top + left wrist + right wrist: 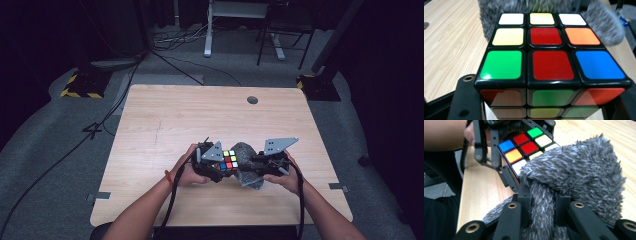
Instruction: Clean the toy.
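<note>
A Rubik's cube [230,160] with a mixed top face is clamped between the jaws of my left gripper [220,167], just above the wooden table [175,115]. In the left gripper view the cube [551,62] stands close up, its sides pressed by the black jaws of the left gripper [544,105]. A grey fluffy cloth [248,179] lies against the cube's right side. My right gripper [541,197] is shut on a fold of that cloth [579,175], whose pile drapes over the cube [524,145]. Both hands sit near the table's front middle.
A round cable hole [252,100] sits near the table's far edge. Behind the table are floor cables, a white desk leg [207,30] and yellow-black striped bases [82,85]. Bare wood stretches to the left and far side of the hands.
</note>
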Tool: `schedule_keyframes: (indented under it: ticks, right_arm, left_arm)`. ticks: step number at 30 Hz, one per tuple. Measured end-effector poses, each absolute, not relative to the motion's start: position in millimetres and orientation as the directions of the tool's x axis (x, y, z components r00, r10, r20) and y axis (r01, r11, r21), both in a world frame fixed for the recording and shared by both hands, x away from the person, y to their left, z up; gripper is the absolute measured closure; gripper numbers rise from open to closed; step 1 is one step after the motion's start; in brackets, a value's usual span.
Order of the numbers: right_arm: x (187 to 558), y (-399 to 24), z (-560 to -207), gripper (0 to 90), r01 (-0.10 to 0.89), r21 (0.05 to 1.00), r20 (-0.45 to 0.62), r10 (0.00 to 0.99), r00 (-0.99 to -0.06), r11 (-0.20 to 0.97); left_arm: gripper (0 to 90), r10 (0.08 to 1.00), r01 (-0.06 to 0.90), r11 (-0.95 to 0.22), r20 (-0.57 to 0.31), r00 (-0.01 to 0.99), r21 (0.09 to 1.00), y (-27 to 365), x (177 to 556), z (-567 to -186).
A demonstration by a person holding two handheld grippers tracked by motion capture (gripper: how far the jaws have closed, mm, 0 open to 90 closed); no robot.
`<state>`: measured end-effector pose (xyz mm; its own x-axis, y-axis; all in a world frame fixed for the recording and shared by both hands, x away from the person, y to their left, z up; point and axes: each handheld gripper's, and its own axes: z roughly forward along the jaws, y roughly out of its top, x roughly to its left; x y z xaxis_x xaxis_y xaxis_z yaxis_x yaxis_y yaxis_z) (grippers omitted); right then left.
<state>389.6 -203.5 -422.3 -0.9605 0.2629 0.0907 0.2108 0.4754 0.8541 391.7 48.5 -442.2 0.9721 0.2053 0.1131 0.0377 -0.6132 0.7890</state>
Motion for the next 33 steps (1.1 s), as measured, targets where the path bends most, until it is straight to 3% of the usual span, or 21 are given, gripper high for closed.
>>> schedule_keyframes:
  ticks: [4, 7, 13, 23, 26, 33]
  right_arm:
    - [389, -205, -420, 73.5, 0.208, 0.865, 0.092, 0.264, -0.96, 0.456]
    - [390, -201, -423, 73.5, 0.201, 0.834, 0.053, 0.288, -0.956, 0.514]
    - [397, -197, -438, 73.4, 0.263, 0.797, 0.113, 0.294, -0.949, 0.543]
    - [390, -208, -420, 73.4, 0.187, 0.867, 0.091, 0.223, -0.971, 0.462]
    - [390, -211, -416, 73.4, 0.189, 0.883, 0.087, 0.246, -0.965, 0.429]
    - [392, -207, -422, 73.4, 0.203, 0.846, 0.065, 0.283, -0.957, 0.494]
  left_arm:
    - [33.3, 0.208, 0.031, -0.556, 0.102, 0.973, 0.831, 52, 390, -439]
    - [33.2, 0.219, 0.036, -0.531, 0.096, 0.971, 0.846, 50, 388, -435]
    - [33.2, 0.214, 0.044, -0.49, 0.071, 0.974, 0.87, 50, 387, -436]
    - [33.2, 0.216, 0.052, -0.55, 0.082, 0.973, 0.834, 50, 392, -444]
    - [33.3, 0.182, 0.041, -0.54, 0.069, 0.981, 0.84, 49, 390, -442]
    - [32.8, 0.186, 0.049, -0.556, 0.067, 0.98, 0.829, 42, 387, -445]
